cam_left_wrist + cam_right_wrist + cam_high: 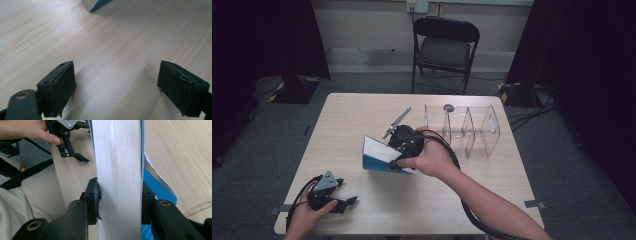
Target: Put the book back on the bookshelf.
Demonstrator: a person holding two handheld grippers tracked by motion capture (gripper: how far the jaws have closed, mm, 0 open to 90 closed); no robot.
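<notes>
The table stood in a dim room, a folding chair behind it and a clear rack on it, to the right of the book. You had the book up off flat, tilted, near the table's middle, with your right gripper closed on it; in the right gripper view the pads pressed the white page block from both sides, the blue cover just outside one pad. Your left gripper rested well to the left of the book and nearer you, jaws wide apart over bare wood with nothing between them, and in its own view only a blue corner of the book showed ahead.

The risk, as I judged it, was slip: you gripped the pages rather than the covers, so the block could fan or slide and the book twist out of the pads. Swung toward the rack, its free corner might have struck a divider and shoved the rack along. With the left gripper so far from the book, you had no support ready.
</notes>
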